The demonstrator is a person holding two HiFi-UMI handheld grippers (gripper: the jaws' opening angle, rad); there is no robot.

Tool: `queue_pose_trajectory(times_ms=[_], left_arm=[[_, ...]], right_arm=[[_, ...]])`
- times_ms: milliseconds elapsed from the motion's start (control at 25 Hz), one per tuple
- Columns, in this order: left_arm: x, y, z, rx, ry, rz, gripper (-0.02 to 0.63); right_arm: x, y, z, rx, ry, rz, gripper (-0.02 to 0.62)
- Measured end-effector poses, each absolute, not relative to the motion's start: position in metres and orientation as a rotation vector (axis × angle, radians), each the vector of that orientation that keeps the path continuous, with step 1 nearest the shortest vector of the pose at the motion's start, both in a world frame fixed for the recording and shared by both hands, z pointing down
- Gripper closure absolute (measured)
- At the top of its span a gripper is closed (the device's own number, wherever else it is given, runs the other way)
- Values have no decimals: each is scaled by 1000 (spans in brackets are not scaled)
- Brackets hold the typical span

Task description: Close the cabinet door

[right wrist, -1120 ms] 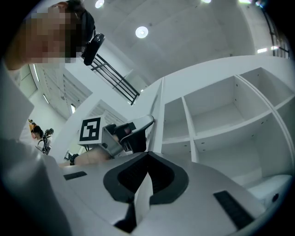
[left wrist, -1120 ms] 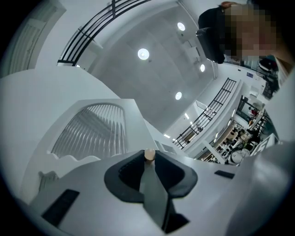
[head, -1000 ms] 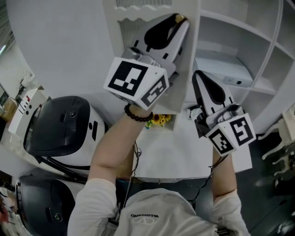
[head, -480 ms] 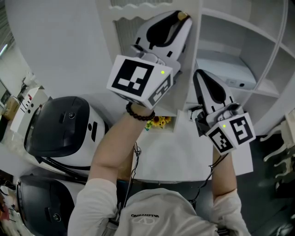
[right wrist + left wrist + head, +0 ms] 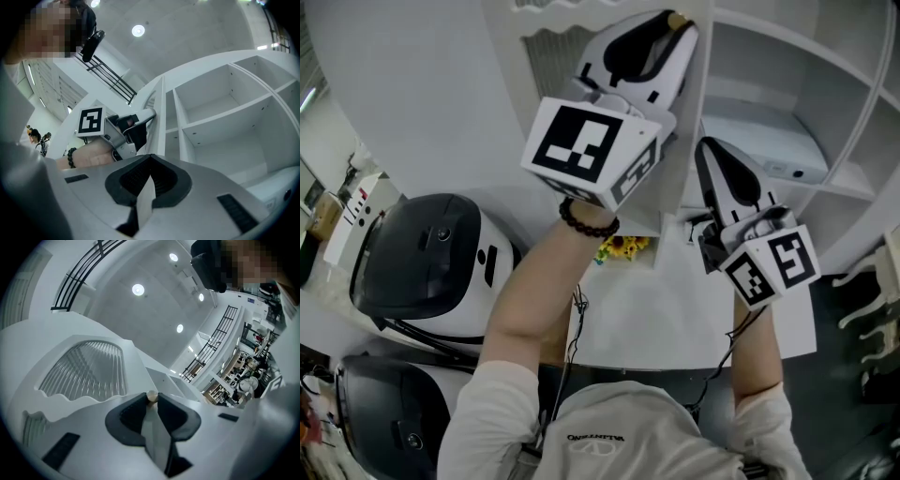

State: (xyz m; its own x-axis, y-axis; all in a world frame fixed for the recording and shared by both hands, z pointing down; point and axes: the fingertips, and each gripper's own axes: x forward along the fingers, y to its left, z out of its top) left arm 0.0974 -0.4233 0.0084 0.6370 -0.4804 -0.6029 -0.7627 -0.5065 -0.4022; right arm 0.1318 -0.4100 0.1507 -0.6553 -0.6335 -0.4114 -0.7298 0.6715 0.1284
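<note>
Holding a white device (image 5: 778,150), open cabinet (image 5: 861,103); left claw (image 5: 151,402) clamps knob (image 5: 151,395).

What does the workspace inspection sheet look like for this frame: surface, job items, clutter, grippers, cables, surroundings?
surface: white flat top below the cabinet.
job's things: white louvred cabinet door, open; small round pale knob at its edge.
clutter: yellow flowers; white box on white open shelves.
grippers: left gripper shut on the knob; right gripper shut, empty, beside the door.
cables: thin dark cable along the left forearm.
surroundings: two black-and-white rounded machines at left; ceiling lights.
</note>
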Motion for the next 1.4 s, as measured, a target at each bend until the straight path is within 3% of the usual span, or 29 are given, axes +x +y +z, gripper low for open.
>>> queue_pose_trajectory(times_ms=[1400], left_arm=[[113,-487,10,-2078,1145,367,531]], right_arm=[[143,-459,172,-1073,2561,318,584]])
